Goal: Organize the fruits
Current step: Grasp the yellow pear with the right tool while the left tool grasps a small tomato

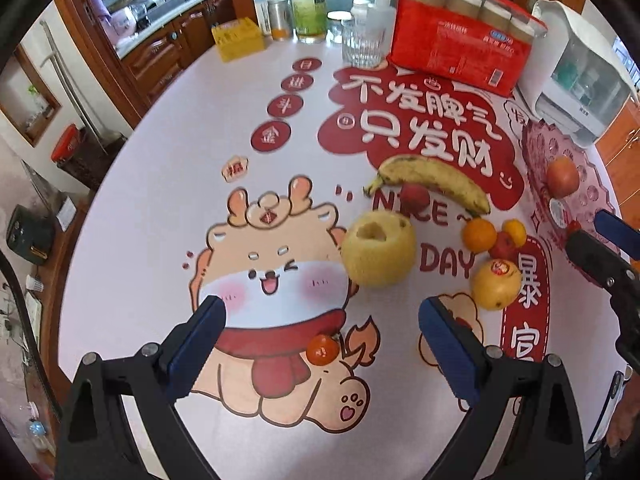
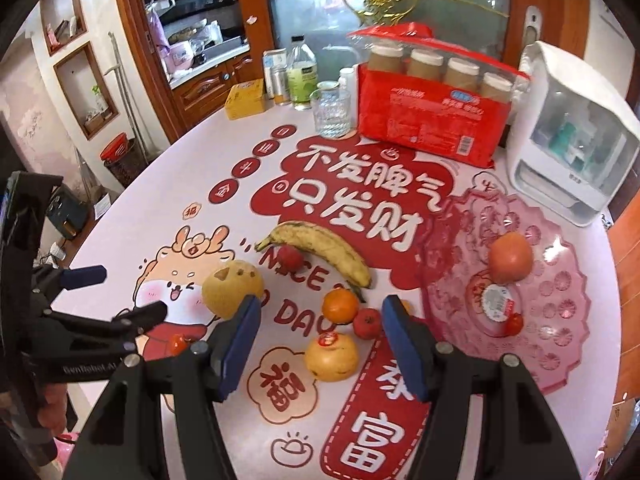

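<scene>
Fruit lies on the printed table cloth: a banana [image 1: 430, 184] [image 2: 320, 250], a large yellow pear [image 1: 378, 250] [image 2: 232, 286], a yellow stickered fruit [image 1: 496, 284] [image 2: 331, 356], an orange [image 1: 479, 234] [image 2: 340, 306], small red fruits [image 1: 414, 196] [image 2: 366, 322] and a small tangerine [image 1: 322, 349] [image 2: 177, 344]. A pink plate [image 2: 560, 320] [image 1: 536, 152] holds a red apple [image 2: 511, 258] [image 1: 563, 176] and a small red fruit [image 2: 515, 323]. My left gripper [image 1: 322, 350] is open above the small tangerine. My right gripper [image 2: 320, 352] is open around the yellow stickered fruit.
At the table's far side stand a red pack of jars [image 2: 436, 116], a glass [image 2: 331, 114], bottles [image 2: 302, 76], a yellow box [image 2: 245, 100] and a white appliance [image 2: 572, 140]. Wooden cabinets [image 2: 208, 88] lie beyond the table.
</scene>
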Action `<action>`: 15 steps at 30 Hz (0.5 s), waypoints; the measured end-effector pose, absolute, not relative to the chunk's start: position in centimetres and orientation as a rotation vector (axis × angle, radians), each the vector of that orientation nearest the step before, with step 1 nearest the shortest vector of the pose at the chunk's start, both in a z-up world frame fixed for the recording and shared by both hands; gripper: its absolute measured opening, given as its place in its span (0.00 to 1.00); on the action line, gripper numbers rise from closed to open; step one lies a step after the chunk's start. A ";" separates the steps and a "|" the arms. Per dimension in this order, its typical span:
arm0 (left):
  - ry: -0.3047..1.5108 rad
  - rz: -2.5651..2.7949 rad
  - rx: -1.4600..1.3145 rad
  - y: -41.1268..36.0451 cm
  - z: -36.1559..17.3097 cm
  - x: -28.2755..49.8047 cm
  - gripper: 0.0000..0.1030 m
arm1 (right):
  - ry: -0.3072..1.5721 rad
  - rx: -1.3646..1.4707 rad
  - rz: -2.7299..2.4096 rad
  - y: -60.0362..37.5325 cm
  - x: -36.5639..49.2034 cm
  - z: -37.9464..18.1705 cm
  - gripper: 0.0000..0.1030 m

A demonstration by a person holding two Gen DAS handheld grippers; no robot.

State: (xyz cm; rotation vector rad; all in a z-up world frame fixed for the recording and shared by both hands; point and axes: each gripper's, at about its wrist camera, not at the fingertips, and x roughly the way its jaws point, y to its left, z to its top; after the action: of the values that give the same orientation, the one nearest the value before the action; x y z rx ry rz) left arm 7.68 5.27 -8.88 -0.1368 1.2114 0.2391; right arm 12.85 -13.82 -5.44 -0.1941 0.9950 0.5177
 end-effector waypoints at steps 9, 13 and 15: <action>1.291 0.267 -0.186 6.4 -13.2 5.9 0.93 | 1.049 -0.223 0.588 -10.4 12.6 -8.2 0.61; 1.307 0.275 -0.216 6.7 -14.8 5.2 0.92 | 1.067 -0.233 0.631 -9.0 12.6 -9.4 0.61; 1.313 0.276 -0.229 6.8 -15.4 5.0 0.89 | 1.076 -0.258 0.647 -7.9 12.7 -10.2 0.62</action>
State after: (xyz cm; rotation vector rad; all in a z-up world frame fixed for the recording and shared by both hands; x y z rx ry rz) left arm 4.97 6.77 -15.42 -0.2290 1.3133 0.2761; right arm 12.68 -7.92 -10.23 -0.2577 1.0758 0.6471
